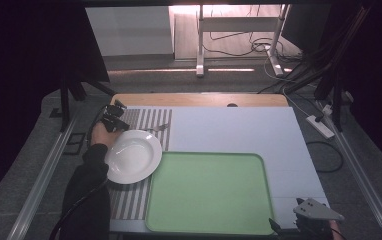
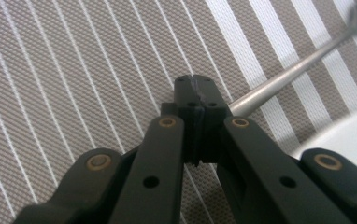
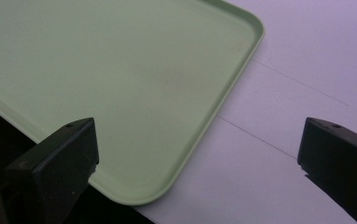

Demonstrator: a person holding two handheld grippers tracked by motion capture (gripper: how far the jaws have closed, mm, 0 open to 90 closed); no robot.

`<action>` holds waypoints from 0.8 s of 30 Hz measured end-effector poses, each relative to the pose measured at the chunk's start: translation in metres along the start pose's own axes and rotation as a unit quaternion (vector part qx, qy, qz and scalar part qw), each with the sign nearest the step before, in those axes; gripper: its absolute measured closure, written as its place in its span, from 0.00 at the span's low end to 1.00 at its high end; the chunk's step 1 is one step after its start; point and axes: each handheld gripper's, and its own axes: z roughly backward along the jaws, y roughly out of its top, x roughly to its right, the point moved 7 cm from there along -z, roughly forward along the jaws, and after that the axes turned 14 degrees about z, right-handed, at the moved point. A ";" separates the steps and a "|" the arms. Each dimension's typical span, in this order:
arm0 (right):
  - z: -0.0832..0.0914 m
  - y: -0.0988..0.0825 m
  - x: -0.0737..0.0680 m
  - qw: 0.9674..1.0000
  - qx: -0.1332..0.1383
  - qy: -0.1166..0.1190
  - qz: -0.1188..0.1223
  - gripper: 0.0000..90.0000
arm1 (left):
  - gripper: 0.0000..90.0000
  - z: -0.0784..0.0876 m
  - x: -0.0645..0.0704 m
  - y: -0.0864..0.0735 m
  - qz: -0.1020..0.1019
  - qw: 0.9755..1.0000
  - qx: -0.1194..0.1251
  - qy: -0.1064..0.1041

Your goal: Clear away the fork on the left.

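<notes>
A person's left gripper (image 1: 114,117) sits low over a striped placemat (image 1: 144,117) at the table's far left, its jaws pressed together at the tips. In the left gripper view the handle of a metal fork (image 2: 289,77) runs out from beside the closed tips (image 2: 196,83); whether it is pinched cannot be told. The fork (image 1: 160,128) lies on the mat just beyond a white plate (image 1: 131,156). The right gripper (image 3: 200,149) hovers with jaws wide apart at the near right corner of a green tray (image 1: 209,192).
</notes>
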 end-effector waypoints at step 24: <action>0.000 0.000 0.000 1.000 0.001 -0.002 -0.001 0.00 | 0.84 0.014 0.002 -0.001 0.000 0.999 0.016 -0.035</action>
